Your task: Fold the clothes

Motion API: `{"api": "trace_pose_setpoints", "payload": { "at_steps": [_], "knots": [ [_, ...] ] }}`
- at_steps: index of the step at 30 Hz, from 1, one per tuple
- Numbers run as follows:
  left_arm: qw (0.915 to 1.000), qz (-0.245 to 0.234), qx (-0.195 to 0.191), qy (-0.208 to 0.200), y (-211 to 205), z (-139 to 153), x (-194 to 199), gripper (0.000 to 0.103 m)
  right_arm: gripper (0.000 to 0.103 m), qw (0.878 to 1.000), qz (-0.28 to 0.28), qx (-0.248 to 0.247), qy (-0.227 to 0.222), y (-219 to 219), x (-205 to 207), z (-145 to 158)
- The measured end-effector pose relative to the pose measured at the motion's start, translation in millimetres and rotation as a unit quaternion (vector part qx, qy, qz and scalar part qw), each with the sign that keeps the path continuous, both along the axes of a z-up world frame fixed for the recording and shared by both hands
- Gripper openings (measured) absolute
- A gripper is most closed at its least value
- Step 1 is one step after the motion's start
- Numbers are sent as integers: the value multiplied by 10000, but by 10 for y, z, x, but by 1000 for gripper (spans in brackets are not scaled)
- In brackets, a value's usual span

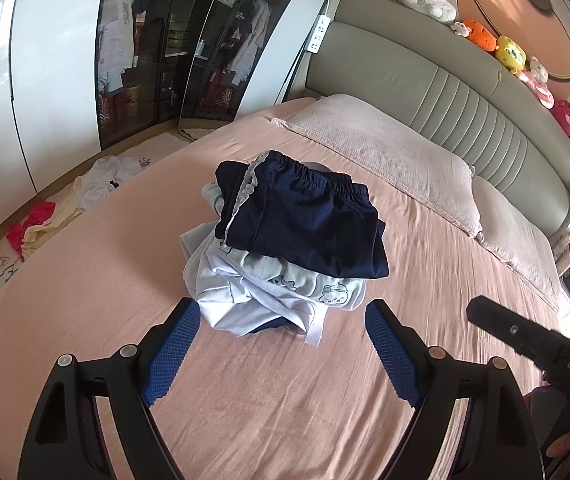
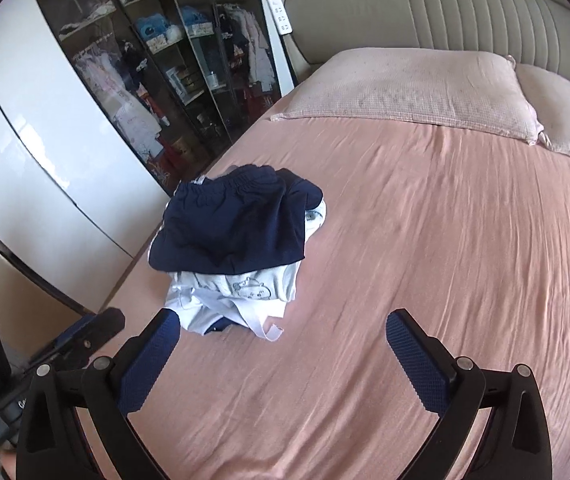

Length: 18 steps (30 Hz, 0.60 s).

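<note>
The dark shorts (image 1: 305, 216) lie folded on the pile (image 1: 261, 280). Both tongs, left (image 1: 281, 344) and right (image 2: 285, 348), are open and empty. More clothes (image 1: 85, 192) wait on the floor.

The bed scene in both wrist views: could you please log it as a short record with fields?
surface: pink bed sheet
stack top: navy shorts, folded
stack below: pale printed garments, rumpled
left hand-held gripper: open, empty, short of the stack
right hand-held gripper: open, empty
head of bed: pillows
floor: loose clothes
</note>
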<state>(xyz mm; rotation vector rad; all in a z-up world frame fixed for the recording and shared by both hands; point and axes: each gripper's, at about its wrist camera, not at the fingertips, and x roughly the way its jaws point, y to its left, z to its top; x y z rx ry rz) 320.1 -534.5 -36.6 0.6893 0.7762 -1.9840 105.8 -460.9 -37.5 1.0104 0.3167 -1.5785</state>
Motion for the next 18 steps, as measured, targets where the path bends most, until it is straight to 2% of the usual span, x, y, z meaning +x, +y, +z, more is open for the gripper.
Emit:
{"api": "trace_pose_setpoints", "payload": {
  "at_steps": [6,11,18],
  "knots": [
    [9994,-112,-75,-312,273,64,-60,85,103,9964,418,156,719,117,245,107],
    [9975,-69,-334,-612,479,142,-108,85,103,9910,645,188,1155,276,363,194],
    [9953,61,-422,-864,664,157,-119,85,103,9883,424,311,1433,350,290,268]
  ]
}}
